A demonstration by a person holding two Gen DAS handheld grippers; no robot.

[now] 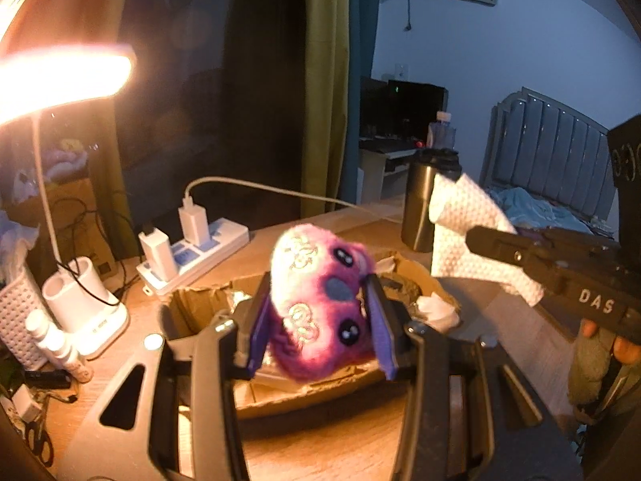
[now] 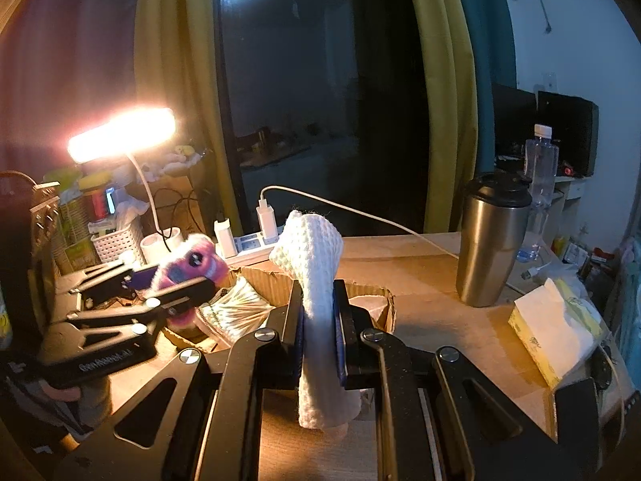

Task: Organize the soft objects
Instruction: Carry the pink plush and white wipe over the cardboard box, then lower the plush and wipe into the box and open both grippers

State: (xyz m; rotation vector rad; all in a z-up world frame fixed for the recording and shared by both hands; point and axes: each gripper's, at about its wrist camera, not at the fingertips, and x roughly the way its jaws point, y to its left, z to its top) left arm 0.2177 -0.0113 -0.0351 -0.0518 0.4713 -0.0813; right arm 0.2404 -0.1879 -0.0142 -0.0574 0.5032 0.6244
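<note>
The left gripper (image 1: 320, 316) is clamped on a pink plush toy (image 1: 316, 300), held above the cardboard box (image 1: 320, 395) just ahead. The right gripper (image 2: 318, 332) pinches a white cloth (image 2: 316, 280) upright. Both seem mid-carry; next likely lowering each into the box and releasing.

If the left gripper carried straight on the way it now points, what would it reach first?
Probably the cardboard box: the left gripper, shut on the pink plush toy, points over its open top, and the far wall lies just beyond. Depth is unclear, so it might pass above the rim.
</note>
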